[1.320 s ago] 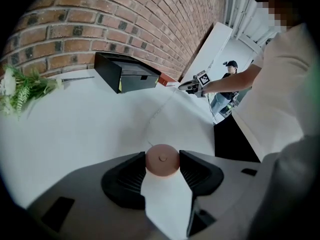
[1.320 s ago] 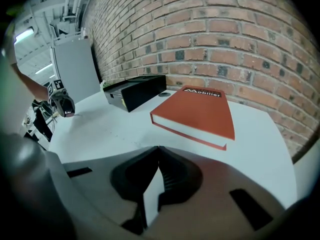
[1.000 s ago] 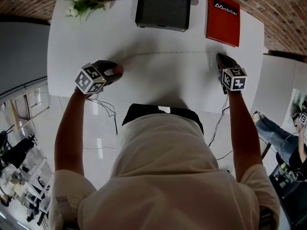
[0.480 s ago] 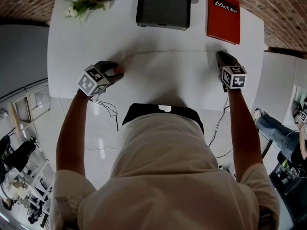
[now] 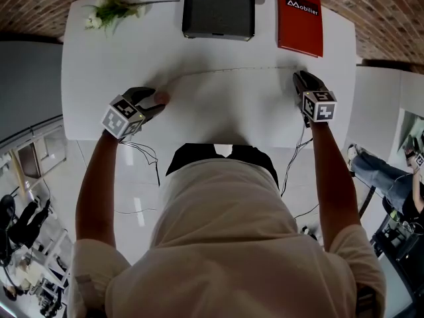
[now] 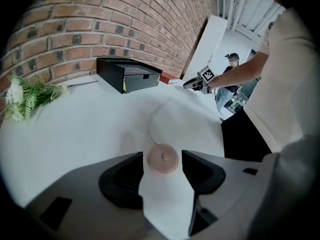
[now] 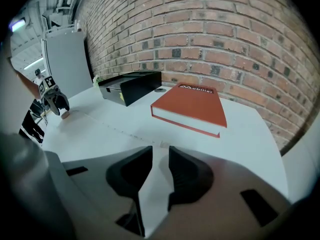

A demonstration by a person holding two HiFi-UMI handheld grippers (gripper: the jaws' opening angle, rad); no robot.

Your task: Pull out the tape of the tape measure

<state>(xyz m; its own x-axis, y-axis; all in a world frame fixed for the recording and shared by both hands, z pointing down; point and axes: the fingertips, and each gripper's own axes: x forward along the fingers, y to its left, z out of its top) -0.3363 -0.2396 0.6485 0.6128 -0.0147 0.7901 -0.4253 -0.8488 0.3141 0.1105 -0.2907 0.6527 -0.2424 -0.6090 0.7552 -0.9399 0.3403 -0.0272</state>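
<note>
Tape (image 5: 232, 70) barely shows; left tongs (image 6: 162, 160), around tape measure (image 6: 163, 157), and empty right tongs (image 7: 160, 153) just opened.

1. The red book (image 5: 300, 20) on the worktop (image 5: 199, 58) carries the white word "Mobilier" on its cover, with a small white logo just before it.
2. In the right gripper view, the same word runs along the cover's far edge.
</note>
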